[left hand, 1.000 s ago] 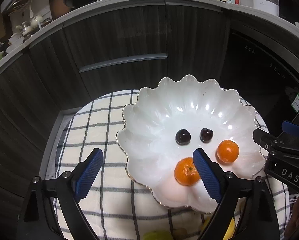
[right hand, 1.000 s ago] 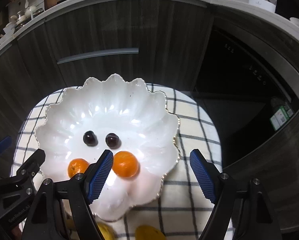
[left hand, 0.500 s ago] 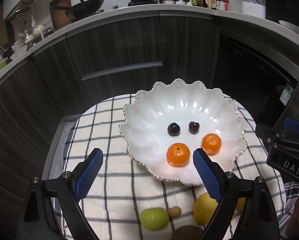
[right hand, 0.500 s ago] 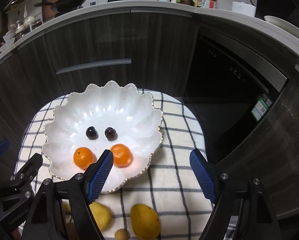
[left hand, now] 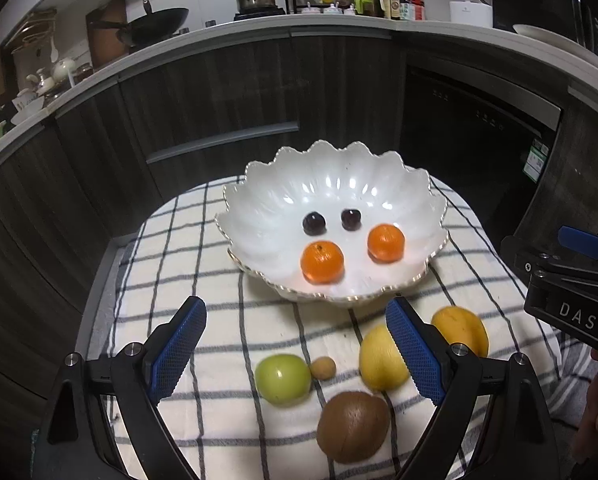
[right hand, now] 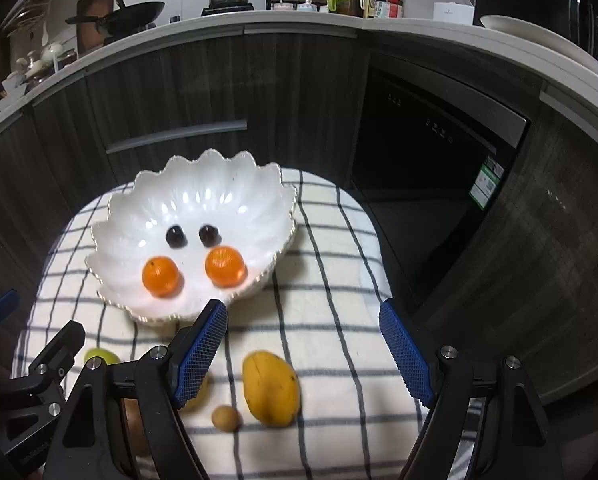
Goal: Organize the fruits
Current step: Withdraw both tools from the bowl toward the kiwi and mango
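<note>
Fruits lie split: two oranges [left hand: 322,262] and two cherries [left hand: 314,223] in the white bowl [left hand: 259,200], the rest loose on the checked cloth [left hand: 219,280]. Both the left gripper [left hand: 295,354] and the right gripper [right hand: 303,354] hover spread wide, holding nothing. Next likely: pinching the green apple [left hand: 283,378] or mango [right hand: 271,388]. "DAS" marks the right tool.

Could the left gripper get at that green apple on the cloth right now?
Probably yes. The left gripper is open and empty, and the green apple lies on the checked cloth between its fingers, uncovered; only a small brown fruit sits close beside it.
</note>
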### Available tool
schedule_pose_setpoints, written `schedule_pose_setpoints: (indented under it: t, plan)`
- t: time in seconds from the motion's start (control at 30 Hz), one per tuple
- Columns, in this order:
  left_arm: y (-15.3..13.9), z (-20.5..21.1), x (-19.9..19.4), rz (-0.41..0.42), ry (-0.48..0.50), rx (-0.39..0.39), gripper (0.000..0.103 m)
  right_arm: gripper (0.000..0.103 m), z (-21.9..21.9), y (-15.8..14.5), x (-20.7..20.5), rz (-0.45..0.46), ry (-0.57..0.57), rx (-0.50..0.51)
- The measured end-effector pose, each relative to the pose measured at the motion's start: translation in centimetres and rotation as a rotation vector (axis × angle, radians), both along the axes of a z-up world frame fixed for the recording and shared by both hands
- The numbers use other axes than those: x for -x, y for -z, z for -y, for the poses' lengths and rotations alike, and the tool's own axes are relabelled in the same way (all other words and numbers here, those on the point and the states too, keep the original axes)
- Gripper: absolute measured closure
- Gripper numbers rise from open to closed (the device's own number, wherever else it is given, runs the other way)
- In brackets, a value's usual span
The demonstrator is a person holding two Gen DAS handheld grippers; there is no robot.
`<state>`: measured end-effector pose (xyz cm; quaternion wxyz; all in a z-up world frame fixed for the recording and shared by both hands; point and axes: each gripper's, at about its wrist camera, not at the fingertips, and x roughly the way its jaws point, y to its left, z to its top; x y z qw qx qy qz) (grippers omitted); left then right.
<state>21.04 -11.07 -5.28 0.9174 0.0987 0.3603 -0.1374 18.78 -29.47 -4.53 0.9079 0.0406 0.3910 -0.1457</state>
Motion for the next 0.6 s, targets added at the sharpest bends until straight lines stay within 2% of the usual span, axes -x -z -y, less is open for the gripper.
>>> schedule_pose_setpoints:
  t: [0.37, 0.6]
  plan:
    - [2.9, 0.0, 1.4, -0.044, 0.030, -0.001, 0.011, 0.024, 0.0, 2.5, 2.1, -0.024, 0.022, -0.015]
    - [5.0, 0.1, 2.1, -0.072, 0.041, -0.017, 0.011, 0.024, -0.3, 4.3, 3.2, -0.074, 0.023, -0.018]
